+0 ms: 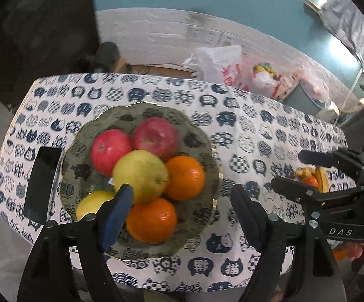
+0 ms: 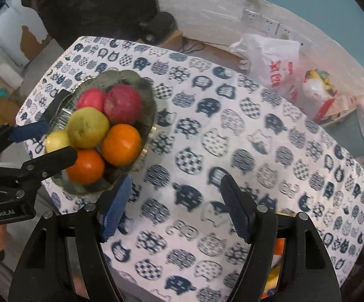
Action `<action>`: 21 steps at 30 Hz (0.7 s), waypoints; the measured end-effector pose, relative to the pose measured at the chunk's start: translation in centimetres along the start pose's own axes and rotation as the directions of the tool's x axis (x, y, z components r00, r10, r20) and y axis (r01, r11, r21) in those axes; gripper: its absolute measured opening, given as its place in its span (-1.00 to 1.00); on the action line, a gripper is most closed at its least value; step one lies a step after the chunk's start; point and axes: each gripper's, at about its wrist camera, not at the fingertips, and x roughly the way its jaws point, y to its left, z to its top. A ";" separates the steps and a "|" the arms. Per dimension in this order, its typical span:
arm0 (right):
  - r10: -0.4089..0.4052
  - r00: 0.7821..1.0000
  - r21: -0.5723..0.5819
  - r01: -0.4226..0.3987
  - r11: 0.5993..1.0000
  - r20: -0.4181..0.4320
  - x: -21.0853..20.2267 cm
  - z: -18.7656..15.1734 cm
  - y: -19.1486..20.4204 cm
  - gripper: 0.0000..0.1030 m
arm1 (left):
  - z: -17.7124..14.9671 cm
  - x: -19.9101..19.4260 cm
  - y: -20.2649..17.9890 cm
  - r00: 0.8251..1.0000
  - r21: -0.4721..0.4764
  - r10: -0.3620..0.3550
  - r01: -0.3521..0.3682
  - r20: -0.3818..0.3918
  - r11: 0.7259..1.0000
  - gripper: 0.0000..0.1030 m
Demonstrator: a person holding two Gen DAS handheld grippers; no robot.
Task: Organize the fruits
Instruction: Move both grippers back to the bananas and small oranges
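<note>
Fruits sit heaped in a scalloped green glass bowl (image 1: 208, 151) near the left edge of the cat-patterned cloth surface (image 1: 257, 130): two red apples (image 1: 156, 136), two oranges (image 1: 184, 177) and two yellow-green pears (image 1: 140, 172), six in all. The left gripper (image 1: 182, 214) hangs right over the bowl's near rim, jaws apart and empty, so it is much the nearer. The right gripper (image 2: 175, 209), jaws likewise apart and holding nothing, points at bare cloth, with the bowl off to its left; more fruit shows dimly at the near edge.
</note>
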 end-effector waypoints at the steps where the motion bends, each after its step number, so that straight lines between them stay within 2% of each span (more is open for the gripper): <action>1: -0.009 1.000 0.002 0.009 1.000 0.001 -0.3 -0.4 -0.5 0.43 | 0.0 -0.1 -0.5 1.000 0.012 0.001 -0.001 0.000 1.000 0.57; 9: -0.065 0.998 0.027 0.065 0.998 -0.012 -2.4 -3.1 -4.3 0.43 | -0.6 0.3 -6.2 1.000 0.152 0.013 -0.009 -0.022 0.988 0.57; 21: -0.119 0.992 0.181 0.122 0.976 -0.030 -4.4 -7.7 -12.6 0.43 | -1.7 2.0 -13.6 0.997 0.310 0.009 0.015 -0.076 0.951 0.57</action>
